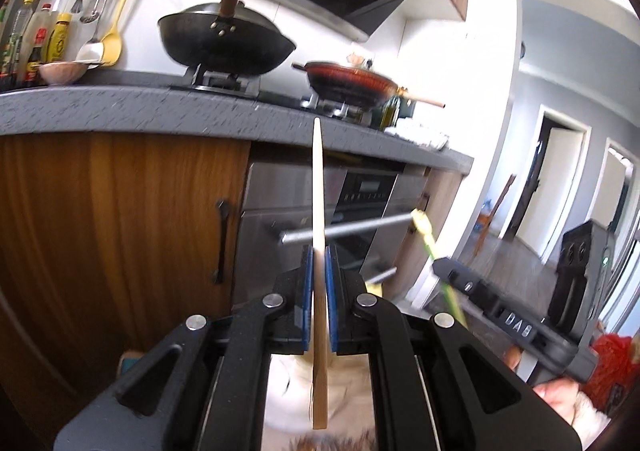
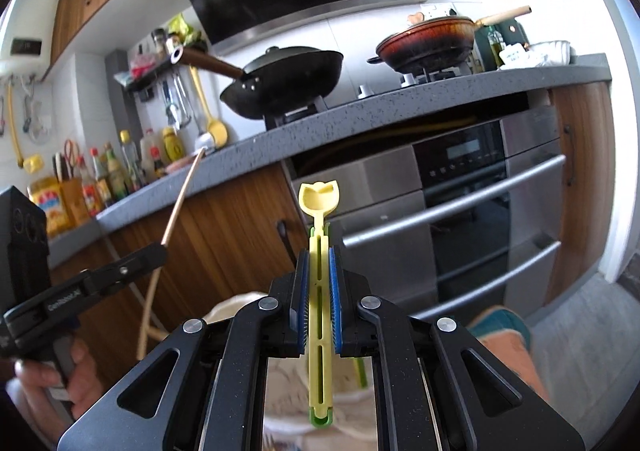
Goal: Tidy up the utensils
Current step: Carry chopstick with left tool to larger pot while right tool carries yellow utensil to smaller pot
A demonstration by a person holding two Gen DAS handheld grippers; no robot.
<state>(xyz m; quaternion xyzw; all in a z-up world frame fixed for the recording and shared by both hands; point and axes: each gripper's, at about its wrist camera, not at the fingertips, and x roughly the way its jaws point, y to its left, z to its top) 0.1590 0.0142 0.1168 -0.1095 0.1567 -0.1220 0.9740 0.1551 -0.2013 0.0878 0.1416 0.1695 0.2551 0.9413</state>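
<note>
Kitchen cabinets and a grey worktop (image 1: 120,107) fill the background, well above both claws. Nearest, the left claw (image 1: 319,263) is closed tight on a wooden stick (image 1: 318,187), held about mid-length with its tip pointing up toward the worktop. The right claw (image 2: 316,263) is clamped on yellow tongs (image 2: 319,235), backed by a green utensil (image 2: 320,421), possibly a second pair; the blur hides which. Both utensils are in the air, below the worktop and in front of the oven (image 2: 472,187). Beyond, on the worktop, stand a wok (image 2: 288,79) and a red pan (image 2: 428,43). To carry well, I judge: keep both grips firm, raise the long stick's tip clear of the worktop edge, and keep the two claws apart so the utensils do not cross.
</note>
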